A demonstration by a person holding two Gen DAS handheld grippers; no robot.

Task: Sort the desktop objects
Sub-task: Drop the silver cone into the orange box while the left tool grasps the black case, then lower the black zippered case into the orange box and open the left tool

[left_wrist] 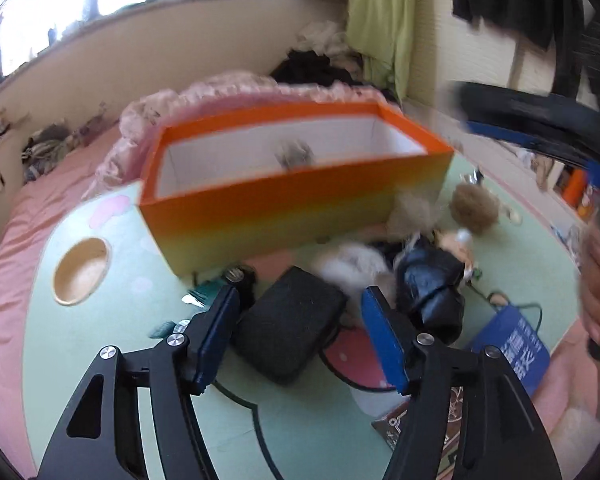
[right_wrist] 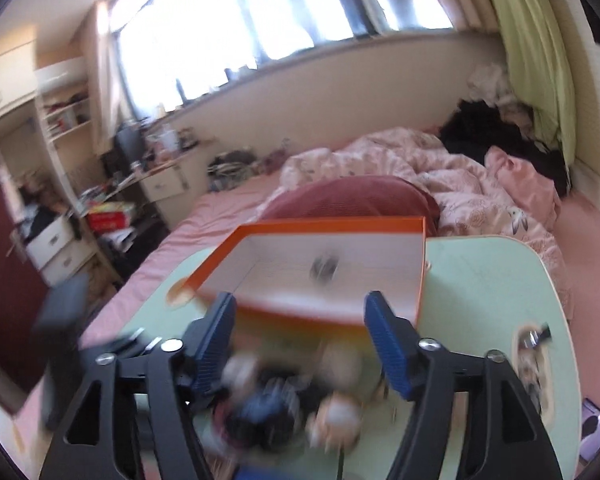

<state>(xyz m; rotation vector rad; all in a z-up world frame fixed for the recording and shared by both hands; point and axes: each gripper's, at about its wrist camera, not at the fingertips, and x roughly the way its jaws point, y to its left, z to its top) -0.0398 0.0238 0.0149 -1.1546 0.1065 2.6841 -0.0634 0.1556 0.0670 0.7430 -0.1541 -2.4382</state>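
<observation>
The black pouch (left_wrist: 290,322) lies flat on the pale green lap table (left_wrist: 112,312), just in front of my left gripper (left_wrist: 300,336) and a little below the orange box (left_wrist: 296,200). It looks like soft padded fabric, light and yielding, so I judge it will sag if I lift it by a corner; I would take it across its narrow width near the middle, where the pads can pinch both faces. Beside it to the right sits a heap of small things: a white fluffy pompom (left_wrist: 350,266), a crumpled black glossy bag (left_wrist: 432,284) and a brown fuzzy ball (left_wrist: 474,208). All of these look light and squashy, the bag probably slippery, the fur easy to pinch but apt to slip out. A blue booklet (left_wrist: 512,344) lies at the table's right edge, stiff and thin, best taken by an edge. My left gripper's jaws stand apart with nothing between them. My right gripper (right_wrist: 300,344) hangs above the same heap, its jaws also apart and empty, with the box just beyond. A small dark object (right_wrist: 324,268), too blurred to name, already lies in the box.
</observation>
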